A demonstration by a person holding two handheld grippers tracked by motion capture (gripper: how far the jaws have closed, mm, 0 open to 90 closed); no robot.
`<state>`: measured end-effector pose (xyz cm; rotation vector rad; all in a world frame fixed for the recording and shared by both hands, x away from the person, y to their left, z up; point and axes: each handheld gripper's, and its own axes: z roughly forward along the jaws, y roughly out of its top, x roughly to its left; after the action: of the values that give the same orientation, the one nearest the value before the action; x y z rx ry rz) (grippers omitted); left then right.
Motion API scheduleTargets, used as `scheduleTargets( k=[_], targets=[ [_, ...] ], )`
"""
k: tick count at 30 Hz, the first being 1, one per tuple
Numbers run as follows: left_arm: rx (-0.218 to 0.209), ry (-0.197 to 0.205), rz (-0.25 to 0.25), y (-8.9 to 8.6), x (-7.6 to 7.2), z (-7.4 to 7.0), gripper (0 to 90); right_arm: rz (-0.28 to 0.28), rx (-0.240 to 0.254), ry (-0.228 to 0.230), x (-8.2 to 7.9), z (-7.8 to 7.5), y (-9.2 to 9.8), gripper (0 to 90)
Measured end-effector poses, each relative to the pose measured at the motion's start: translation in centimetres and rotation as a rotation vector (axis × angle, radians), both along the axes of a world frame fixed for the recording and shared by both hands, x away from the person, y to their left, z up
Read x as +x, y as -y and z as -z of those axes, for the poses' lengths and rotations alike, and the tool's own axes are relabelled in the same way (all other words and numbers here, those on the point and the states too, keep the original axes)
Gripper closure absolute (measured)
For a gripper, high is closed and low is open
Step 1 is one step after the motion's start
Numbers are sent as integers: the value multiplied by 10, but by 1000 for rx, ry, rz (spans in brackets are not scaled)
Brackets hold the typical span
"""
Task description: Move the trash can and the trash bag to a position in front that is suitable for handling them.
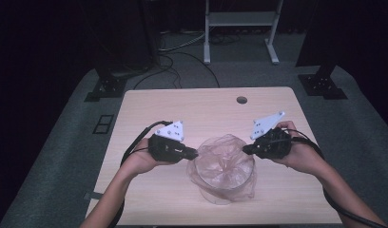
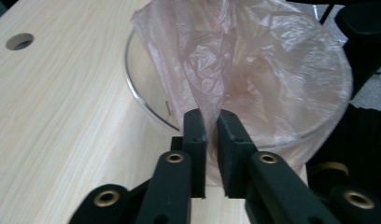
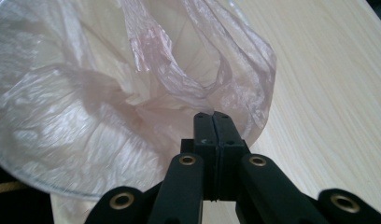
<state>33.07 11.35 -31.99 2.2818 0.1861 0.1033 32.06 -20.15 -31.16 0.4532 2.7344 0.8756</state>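
High view showed the wooden table (image 1: 144,109) carrying a clear round container (image 1: 225,183) at its 6 o'clock edge, lined with a thin pinkish bag (image 1: 223,156). The left gripper (image 1: 196,153) pinched the bag at 9 o'clock, the right gripper (image 1: 245,149) clamped it at 3 o'clock.

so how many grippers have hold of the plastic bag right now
2. The left gripper pinches the plastic bag at its left edge, and the right gripper is shut on its right edge, over the clear container on the table.
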Motion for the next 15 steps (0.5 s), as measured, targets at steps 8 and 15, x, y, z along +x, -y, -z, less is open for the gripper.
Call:
scheduleTargets(
  k=[8, 15],
  targets=[
    [-13, -9, -75, -2, 15, 9, 896, 51, 36, 2, 13, -2, 1, 900],
    [-22, -21, -109, 1, 24, 14, 897, 99, 44, 23, 21, -2, 1, 900]
  ],
)
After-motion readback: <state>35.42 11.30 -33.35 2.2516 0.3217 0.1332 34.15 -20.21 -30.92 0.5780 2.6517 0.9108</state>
